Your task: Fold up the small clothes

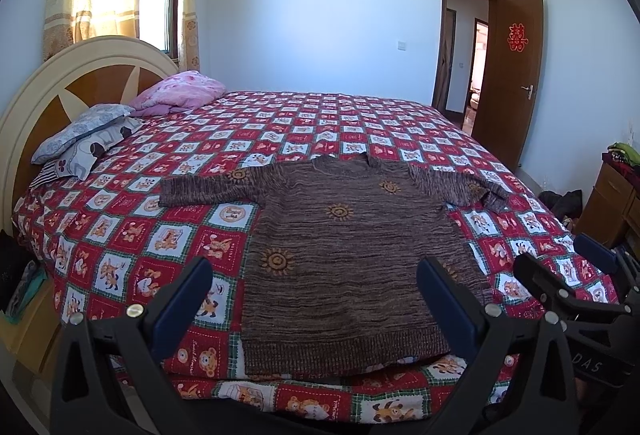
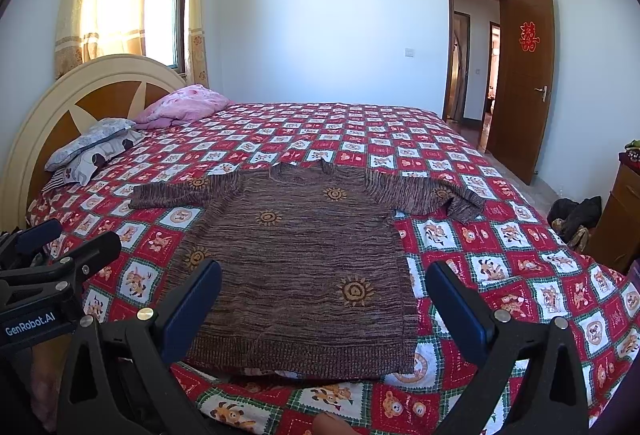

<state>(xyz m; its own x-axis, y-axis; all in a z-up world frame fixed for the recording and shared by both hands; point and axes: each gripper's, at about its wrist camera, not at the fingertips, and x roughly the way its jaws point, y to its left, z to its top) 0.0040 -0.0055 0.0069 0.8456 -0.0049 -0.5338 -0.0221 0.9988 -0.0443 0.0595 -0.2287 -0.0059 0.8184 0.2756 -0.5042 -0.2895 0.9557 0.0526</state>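
I am holding the left gripper and right gripper side by side above the near edge of the bed, both jaws spread wide, pinching nothing. The sweater is lying flat on the bedspread, sleeves out, hem toward me.

Brown marled sweater is dotted with orange sun motifs. Bedspread is checked in red and white squares with cartoon animals, edged green. Pink floral pillow and blue-padded black grippers are seen.
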